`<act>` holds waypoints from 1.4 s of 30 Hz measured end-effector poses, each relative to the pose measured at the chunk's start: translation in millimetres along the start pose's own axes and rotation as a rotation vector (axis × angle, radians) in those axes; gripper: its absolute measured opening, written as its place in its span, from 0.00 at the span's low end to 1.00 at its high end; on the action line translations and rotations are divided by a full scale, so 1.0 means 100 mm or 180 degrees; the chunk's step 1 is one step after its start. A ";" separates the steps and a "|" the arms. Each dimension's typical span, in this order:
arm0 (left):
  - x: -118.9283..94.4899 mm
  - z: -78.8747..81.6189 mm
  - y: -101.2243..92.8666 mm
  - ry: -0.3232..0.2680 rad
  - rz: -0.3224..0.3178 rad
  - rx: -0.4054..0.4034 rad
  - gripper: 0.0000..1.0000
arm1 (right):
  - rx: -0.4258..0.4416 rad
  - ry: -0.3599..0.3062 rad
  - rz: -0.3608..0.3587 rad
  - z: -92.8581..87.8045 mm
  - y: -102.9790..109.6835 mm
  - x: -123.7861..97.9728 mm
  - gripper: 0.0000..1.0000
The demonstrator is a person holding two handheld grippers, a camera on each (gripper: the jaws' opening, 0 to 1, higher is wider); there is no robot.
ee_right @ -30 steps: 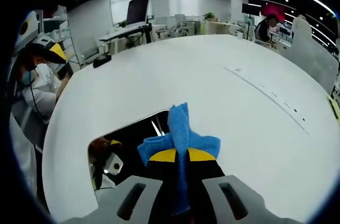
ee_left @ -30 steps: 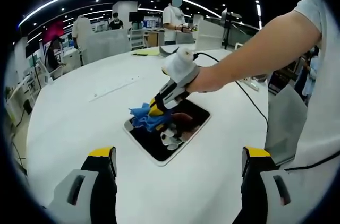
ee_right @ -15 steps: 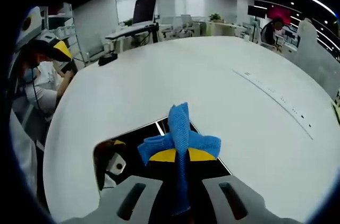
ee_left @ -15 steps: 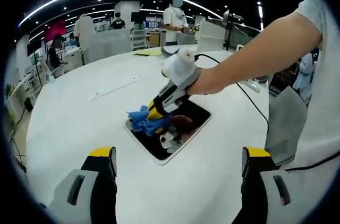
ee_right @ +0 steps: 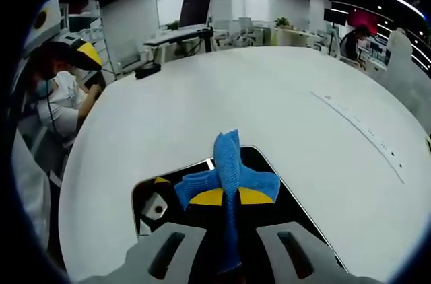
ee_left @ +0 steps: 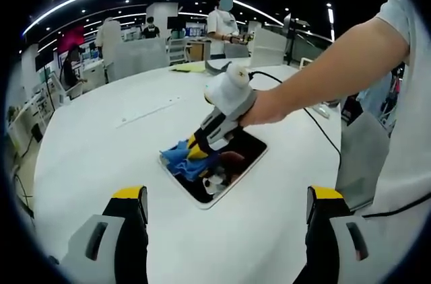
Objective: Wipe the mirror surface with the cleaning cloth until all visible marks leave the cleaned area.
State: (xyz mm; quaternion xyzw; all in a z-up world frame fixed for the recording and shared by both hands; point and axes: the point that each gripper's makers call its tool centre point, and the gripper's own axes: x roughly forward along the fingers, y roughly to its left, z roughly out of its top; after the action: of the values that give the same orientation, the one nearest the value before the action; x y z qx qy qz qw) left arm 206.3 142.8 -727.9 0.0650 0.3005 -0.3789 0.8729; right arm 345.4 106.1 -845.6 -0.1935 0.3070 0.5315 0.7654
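Right claw pinches the blue cloth flat onto the mirror for wiping; left claw hangs open, empty, short of the mirror.

A large round white worktop spreads across an open, brightly lit office hall, with a faint line of small marks running across its surface. In the left gripper view, a black cable trails over the worktop, some yellow sheets lie near its far edge, and a person in a white shirt stands beyond it. In the right gripper view, a dark monitor stands on a desk past the worktop, and a small dark object sits at the worktop's far rim.
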 end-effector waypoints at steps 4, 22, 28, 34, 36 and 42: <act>-0.01 0.00 -0.02 0.0001 -0.0002 0.0017 0.99 | -0.0019 -0.0004 0.0039 0.00 0.06 0.00 0.01; -0.05 0.00 -0.06 -0.0014 0.0039 0.0032 0.99 | -0.0089 -0.0019 0.0146 -0.01 0.29 0.00 0.01; -0.07 -0.05 -0.07 0.0038 0.0082 0.0078 0.99 | -0.0090 -0.0016 0.0173 -0.01 0.35 0.00 0.01; -0.10 -0.05 -0.11 0.0031 0.0079 0.0062 0.99 | -0.0108 -0.0010 0.0216 -0.03 0.44 0.00 0.01; -0.11 -0.05 -0.12 0.0023 0.0086 0.0064 0.99 | -0.0113 -0.0007 0.0227 -0.03 0.47 -0.01 0.01; -0.14 -0.06 -0.15 0.0017 0.0100 0.0045 0.99 | -0.0156 -0.0003 0.0283 -0.04 0.56 -0.02 0.01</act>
State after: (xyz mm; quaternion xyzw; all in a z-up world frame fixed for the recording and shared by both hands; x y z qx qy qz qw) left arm 185.6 142.7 -723.6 0.0769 0.2991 -0.3671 0.8774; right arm 291.5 122.4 -845.5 -0.1980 0.3018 0.5725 0.7361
